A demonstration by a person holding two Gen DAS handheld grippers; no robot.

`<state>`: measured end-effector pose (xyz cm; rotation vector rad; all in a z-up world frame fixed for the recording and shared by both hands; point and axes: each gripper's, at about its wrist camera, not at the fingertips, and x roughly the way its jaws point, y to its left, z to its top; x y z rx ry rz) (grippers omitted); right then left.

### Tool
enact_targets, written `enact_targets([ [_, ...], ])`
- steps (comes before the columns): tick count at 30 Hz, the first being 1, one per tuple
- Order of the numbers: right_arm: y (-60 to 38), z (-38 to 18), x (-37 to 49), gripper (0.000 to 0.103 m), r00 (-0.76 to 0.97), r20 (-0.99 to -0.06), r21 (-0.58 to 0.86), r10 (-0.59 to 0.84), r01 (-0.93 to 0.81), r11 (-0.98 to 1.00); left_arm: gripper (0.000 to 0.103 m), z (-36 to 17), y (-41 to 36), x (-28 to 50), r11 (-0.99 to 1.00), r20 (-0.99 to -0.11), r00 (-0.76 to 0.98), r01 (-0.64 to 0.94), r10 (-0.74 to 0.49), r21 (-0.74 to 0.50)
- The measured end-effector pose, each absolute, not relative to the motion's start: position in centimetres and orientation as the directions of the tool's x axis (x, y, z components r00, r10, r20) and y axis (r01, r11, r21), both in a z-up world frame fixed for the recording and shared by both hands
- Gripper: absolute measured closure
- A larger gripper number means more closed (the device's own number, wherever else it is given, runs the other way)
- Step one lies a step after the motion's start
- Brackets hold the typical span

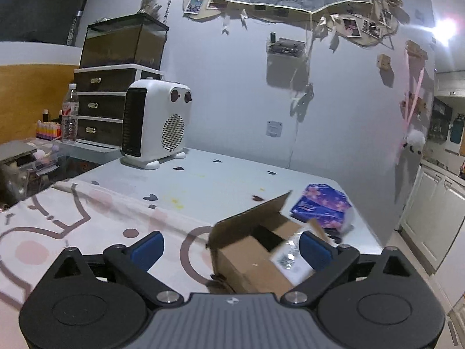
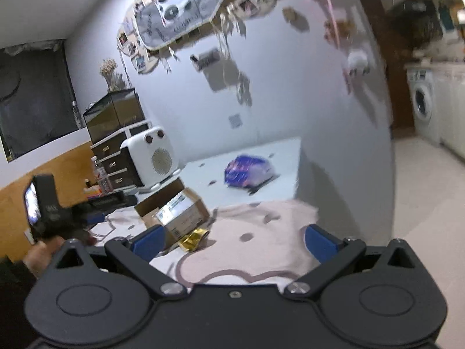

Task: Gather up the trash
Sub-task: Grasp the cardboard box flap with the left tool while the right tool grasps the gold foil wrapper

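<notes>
An open brown cardboard box (image 1: 255, 257) with a white label lies on the pink-patterned cloth, between the wide-open blue pads of my left gripper (image 1: 229, 251), nearer the right pad. The box also shows in the right wrist view (image 2: 180, 213), with a crumpled gold wrapper (image 2: 193, 239) against its near side. A purple flowered tissue pack (image 1: 321, 206) lies on the pale tabletop beyond; it also shows in the right wrist view (image 2: 247, 171). My right gripper (image 2: 232, 241) is open and empty above the cloth, right of the box. The left gripper body (image 2: 46, 212) shows at left.
A white fan heater (image 1: 155, 123) stands at the table's back left, before dark drawers (image 1: 101, 110) topped by a glass tank. A water bottle (image 1: 69, 113) stands left of them. The table's right edge (image 1: 369, 232) drops to the floor by white cabinets.
</notes>
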<state>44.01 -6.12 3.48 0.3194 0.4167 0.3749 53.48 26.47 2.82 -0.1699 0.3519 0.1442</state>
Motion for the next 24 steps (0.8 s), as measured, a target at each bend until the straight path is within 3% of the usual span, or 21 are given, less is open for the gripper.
enact_targets([
  [3, -4.6, 2.7, 46.0, 0.000, 0.827, -0.352, 0.387, 0.438, -0.298, 0.873, 0.006, 1.3, 28.0, 55.0, 0.967, -0.343, 0.932, -0.184, 0.114, -0.177],
  [9, -0.8, 2.7, 49.6, 0.005, 0.795, -0.394, 0.396, 0.460, -0.305, 0.866, 0.021, -0.6, 30.3, 56.4, 0.958, -0.307, 0.950, -0.143, 0.062, -0.248],
  [12, 1.0, 2.4, 51.4, 0.007, 0.785, -0.408, 0.436, 0.466, -0.281, 0.855, 0.026, -0.3, 30.3, 57.0, 0.972, -0.302, 0.953, -0.088, 0.019, -0.218],
  [17, 3.5, 1.0, 54.4, 0.015, 0.768, -0.460, 0.531, 0.445, -0.163, 0.831, 0.042, -0.5, 29.6, 58.3, 0.987, -0.306, 0.952, -0.036, -0.015, -0.158],
  [24, 6.0, -1.3, 56.9, 0.027, 0.765, -0.509, 0.600, 0.393, -0.011, 0.800, 0.049, -1.0, 30.3, 58.3, 0.974, -0.297, 0.952, 0.006, -0.075, -0.226],
])
